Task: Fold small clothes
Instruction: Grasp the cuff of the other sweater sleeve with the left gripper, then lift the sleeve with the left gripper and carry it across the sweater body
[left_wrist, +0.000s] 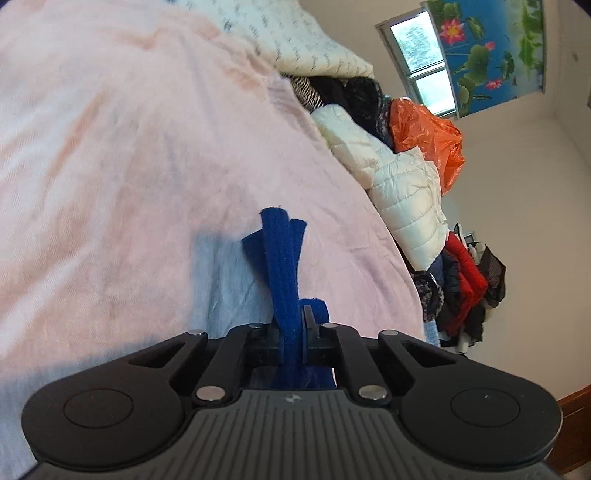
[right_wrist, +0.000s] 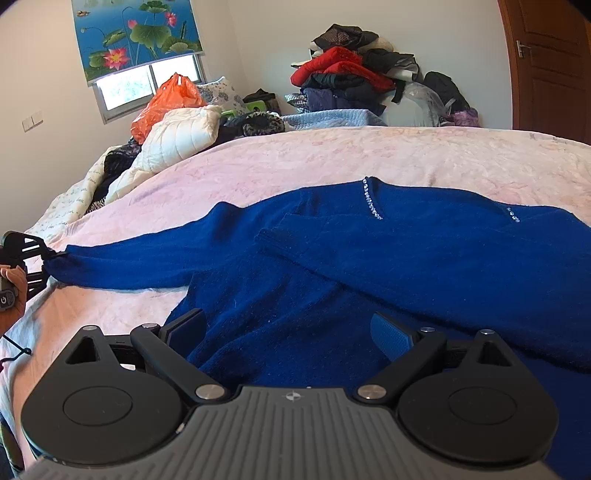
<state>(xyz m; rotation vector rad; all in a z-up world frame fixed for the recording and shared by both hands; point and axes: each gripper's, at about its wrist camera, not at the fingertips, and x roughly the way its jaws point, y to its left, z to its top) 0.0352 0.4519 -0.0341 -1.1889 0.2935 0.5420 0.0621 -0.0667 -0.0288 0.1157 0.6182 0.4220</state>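
A deep blue knitted sweater (right_wrist: 332, 258) lies spread across the middle of the right wrist view on a pale pink bedspread (right_wrist: 406, 155), its fuzzy knit trimmed with a short line of small clear beads at the neckline, and one sleeve folded over the body. The other sleeve stretches to the left edge of that frame, where the left gripper (right_wrist: 42, 254) is clenched on its cuff; in the left wrist view the ribbed cuff (left_wrist: 282, 266) stands up between the tightly closed fingers at lower centre. The right gripper (right_wrist: 290, 332) is released, jaws wide apart (blue pads showing) over the sweater's lower body. No readable writing or brand shows on the sweater.
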